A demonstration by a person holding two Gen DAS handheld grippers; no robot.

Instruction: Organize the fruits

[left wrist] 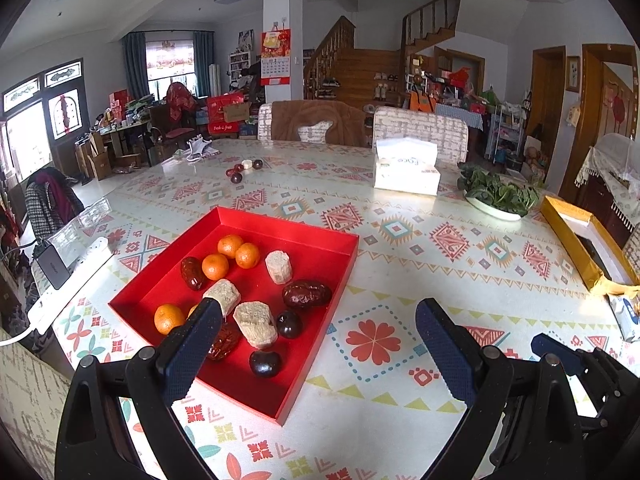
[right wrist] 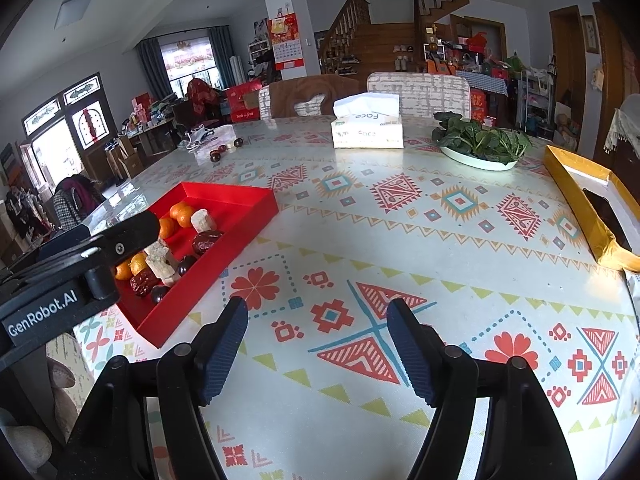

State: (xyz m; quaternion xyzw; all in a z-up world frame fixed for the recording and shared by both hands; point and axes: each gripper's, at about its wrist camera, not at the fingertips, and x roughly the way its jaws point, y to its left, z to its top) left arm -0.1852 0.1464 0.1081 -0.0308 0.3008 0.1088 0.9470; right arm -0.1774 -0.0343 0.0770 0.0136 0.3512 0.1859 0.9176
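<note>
A red tray (left wrist: 312,256) lies on the patterned table and holds several small oranges (left wrist: 215,267), red dates (left wrist: 307,294), dark round fruits (left wrist: 265,363) and pale cut chunks (left wrist: 256,324). My left gripper (left wrist: 318,312) hovers open over the tray's near right corner, its left finger (left wrist: 200,328) above the fruit, nothing gripped. My right gripper (right wrist: 318,306) stands open over bare tablecloth to the right of the tray (right wrist: 240,204), with nothing between its fingers. A few loose dark fruits (left wrist: 237,177) and a pale piece lie far back on the table.
A tissue box (left wrist: 406,172), a plate of leafy greens (left wrist: 496,196) and an open yellow box (left wrist: 580,244) stand at the back right. A white power strip (left wrist: 68,284) runs along the left table edge. Chairs line the far side.
</note>
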